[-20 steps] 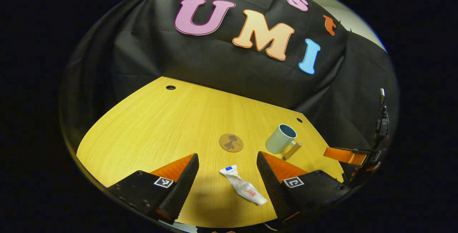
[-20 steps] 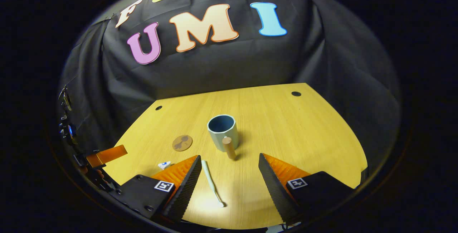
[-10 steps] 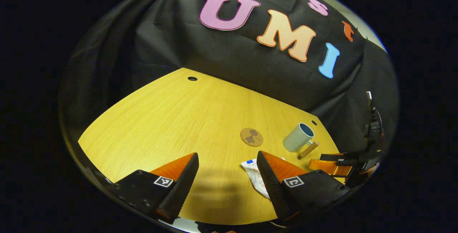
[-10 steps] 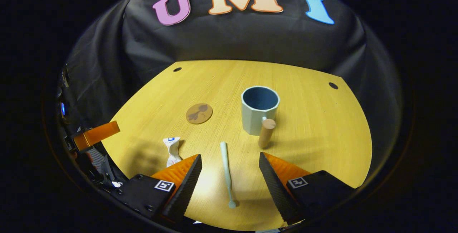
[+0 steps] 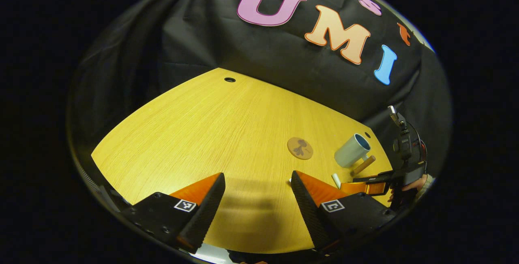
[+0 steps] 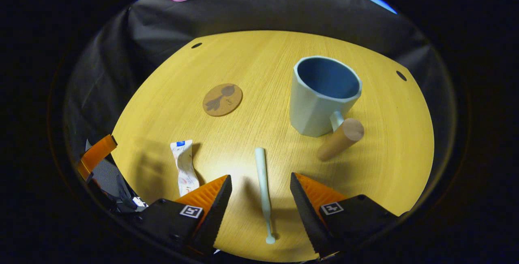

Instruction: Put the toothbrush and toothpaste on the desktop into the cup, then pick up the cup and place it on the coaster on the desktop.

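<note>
Looking along your right tool [image 6: 259,199], you see its ridged fingers spread wide with nothing pinched, hovering over the toothbrush [image 6: 263,189], a slim, smooth stick with a small rounded end that lies flat on the surface [image 6: 251,65] in the gap between them, touching neither. Just left of it the toothpaste [image 6: 184,166] lies flat too, a crumpled, twisted soft tube with a blue patch at its far end, its near end hidden behind the left finger. Farther out, the cup [image 6: 322,95] stands upright and apart from both; its faceted, matte pale wall has a darker blue inside, and a round wooden peg of a handle [image 6: 340,139] sticks out toward you. The coaster [image 6: 222,99], a thin brown disc with a dark printed figure, lies left of the cup, well apart from it. The surface is yellow wood-grain laminate with small round holes near its far edge. Your left tool [image 5: 257,199] is likewise spread wide and holds nothing, hovering over bare wood-grain. From its view the coaster [image 5: 300,148] and cup [image 5: 352,155] sit off to the right, with one end of the toothbrush [image 5: 336,180] showing beside the tip of your right tool [image 5: 367,185] and the hand [image 5: 413,183] holding it.
</note>
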Motion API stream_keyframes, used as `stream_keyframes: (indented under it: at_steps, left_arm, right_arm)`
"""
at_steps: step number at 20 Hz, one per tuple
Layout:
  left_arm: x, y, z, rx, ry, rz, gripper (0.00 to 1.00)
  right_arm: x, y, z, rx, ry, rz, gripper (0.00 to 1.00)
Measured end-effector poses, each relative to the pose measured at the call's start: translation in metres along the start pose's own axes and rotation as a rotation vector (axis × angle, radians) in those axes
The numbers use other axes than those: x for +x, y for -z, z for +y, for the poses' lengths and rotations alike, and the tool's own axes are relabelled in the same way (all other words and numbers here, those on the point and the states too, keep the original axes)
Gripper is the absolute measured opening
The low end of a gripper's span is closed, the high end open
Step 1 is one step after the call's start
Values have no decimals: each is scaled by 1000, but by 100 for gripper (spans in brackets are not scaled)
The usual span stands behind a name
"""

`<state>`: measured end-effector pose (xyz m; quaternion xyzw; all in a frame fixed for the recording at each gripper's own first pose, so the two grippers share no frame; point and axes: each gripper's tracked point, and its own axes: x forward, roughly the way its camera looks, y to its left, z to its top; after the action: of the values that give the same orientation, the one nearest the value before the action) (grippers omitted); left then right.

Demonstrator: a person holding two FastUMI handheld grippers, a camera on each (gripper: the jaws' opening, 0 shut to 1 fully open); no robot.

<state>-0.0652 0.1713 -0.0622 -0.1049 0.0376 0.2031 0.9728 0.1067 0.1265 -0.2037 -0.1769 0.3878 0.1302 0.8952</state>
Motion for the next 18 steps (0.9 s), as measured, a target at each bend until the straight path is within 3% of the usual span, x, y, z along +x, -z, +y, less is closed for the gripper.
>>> stream_keyframes:
  at_steps: [3,4,6,9,11,14,15,17,18]
  left_arm:
    - [4,-2,3,12,-7,11,95]
    - [7,-3,4,14,-8,13,95]
    - [11,-3,5,13,-9,20,96]
    - [15,-5,6,17,-8,27,95]
    - [17,-6,7,25,-12,28,95]
    - [18,-7,11,36,-18,32,95]
    - [18,-7,12,40,-19,33,95]
    - [18,-7,14,43,-18,36,95]
    - [18,-5,13,41,-16,40,95]
  right_arm:
    - [9,-4,-2,-2,6,37,66]
    - [12,-5,-2,-12,10,47,68]
    - [17,-8,-1,-40,20,60,63]
    - [22,-5,2,-52,19,96,43]
    - [21,-7,1,-71,29,104,43]
    - [25,-3,0,-69,40,128,34]
    - [26,-3,-3,-69,55,127,36]
    - [24,-3,-6,-76,71,137,18]
    - [25,-3,-6,-79,71,144,15]
